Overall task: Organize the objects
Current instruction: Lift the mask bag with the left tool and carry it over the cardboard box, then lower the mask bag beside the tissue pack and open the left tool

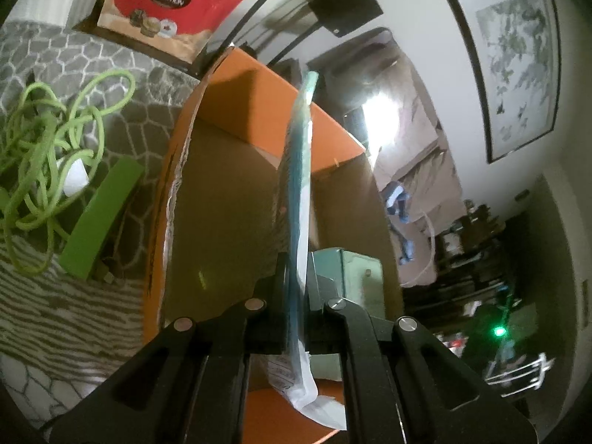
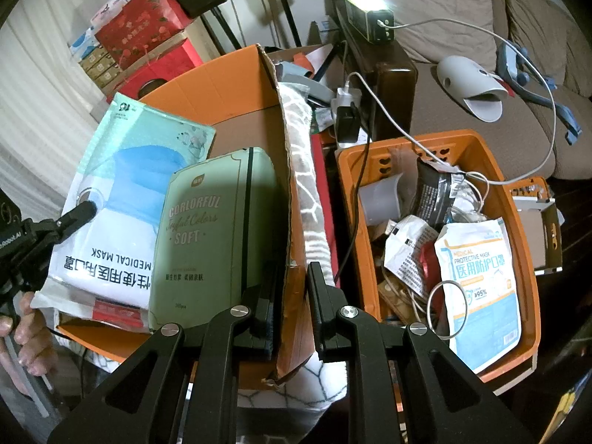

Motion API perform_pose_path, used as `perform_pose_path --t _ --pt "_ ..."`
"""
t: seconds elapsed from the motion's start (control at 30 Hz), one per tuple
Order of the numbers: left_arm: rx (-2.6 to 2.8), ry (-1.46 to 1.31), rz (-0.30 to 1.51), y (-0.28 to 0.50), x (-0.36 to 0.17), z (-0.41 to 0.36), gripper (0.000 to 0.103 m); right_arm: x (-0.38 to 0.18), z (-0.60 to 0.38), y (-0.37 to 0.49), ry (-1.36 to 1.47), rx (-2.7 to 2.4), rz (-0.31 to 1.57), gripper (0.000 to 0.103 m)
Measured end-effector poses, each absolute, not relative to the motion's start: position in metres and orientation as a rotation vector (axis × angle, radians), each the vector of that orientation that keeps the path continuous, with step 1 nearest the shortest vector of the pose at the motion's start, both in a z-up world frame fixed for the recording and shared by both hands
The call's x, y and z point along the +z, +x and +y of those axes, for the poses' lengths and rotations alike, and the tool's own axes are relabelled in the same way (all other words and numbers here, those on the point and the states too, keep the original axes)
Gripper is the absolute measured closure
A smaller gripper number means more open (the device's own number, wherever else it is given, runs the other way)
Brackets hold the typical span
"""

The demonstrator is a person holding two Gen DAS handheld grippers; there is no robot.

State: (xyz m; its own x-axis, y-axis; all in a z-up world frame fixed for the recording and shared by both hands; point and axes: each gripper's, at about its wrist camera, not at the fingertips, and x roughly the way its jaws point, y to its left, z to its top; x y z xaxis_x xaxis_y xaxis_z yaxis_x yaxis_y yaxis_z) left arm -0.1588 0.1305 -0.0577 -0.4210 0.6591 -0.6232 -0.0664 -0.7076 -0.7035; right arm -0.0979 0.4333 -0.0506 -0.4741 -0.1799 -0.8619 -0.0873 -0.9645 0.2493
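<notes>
From the left wrist view, the left gripper has its jaws clamped tight on a flat pack of medical masks, seen edge-on so it looks like a thin blue and white strip standing up over the orange cardboard box. The box floor there is mostly bare brown, with a pale green pack poking up on the right side near the jaws. Outside the box on the left, on a grey patterned cloth, there's a tangle of green cord and a green rectangular block beside it. Over in the right wrist view you get a much better look: the mask pack hangs tilted over the left part of the same cardboard box, pinched by the other gripper coming in from the left, with a person's hand behind it. The green soft tissue pack sits in the box right next to it, leaning on the right wall. The right gripper has its jaws closed on that right wall of the box, cardboard edge between them. Further right is an orange plastic basket, packed with stuff: another mask packet, a dark pouch, white cables and crumpled wrappers.
</notes>
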Motion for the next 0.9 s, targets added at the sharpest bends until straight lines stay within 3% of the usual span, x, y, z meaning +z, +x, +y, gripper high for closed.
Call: perform_pose_path --t 0.17,0.27,0.33,0.4,0.57,0.7,0.9 --pt "2.209 -1.361 -0.702 -0.154 -0.049 0.138 0.095 -0.051 0.433 -0.098 1.583 -2.620 -0.400 0.087" --pt "2.257 -1.356 -0.586 -0.148 -0.038 0.144 0.084 -0.051 0.433 -0.098 1.582 -2.621 -0.399 0.087" --pt "2.299 -1.351 -0.506 -0.145 -0.031 0.145 0.062 -0.051 0.433 -0.099 1.583 -2.622 -0.397 0.087" --pt "2.348 -1.326 -0.459 -0.142 -0.023 0.145 0.049 -0.051 0.433 -0.099 1.582 -2.620 -0.402 0.087" --pt "2.410 -1.259 -0.365 -0.138 0.000 0.139 0.046 -0.050 0.431 -0.099 1.582 -2.620 -0.403 0.087" --pt "2.440 -1.228 -0.285 -0.137 0.015 0.133 0.035 -0.050 0.431 -0.099 1.582 -2.621 -0.402 0.087" --pt "2.513 -1.233 -0.159 -0.146 0.025 0.107 0.029 -0.051 0.431 -0.099 1.583 -2.621 -0.401 0.087"
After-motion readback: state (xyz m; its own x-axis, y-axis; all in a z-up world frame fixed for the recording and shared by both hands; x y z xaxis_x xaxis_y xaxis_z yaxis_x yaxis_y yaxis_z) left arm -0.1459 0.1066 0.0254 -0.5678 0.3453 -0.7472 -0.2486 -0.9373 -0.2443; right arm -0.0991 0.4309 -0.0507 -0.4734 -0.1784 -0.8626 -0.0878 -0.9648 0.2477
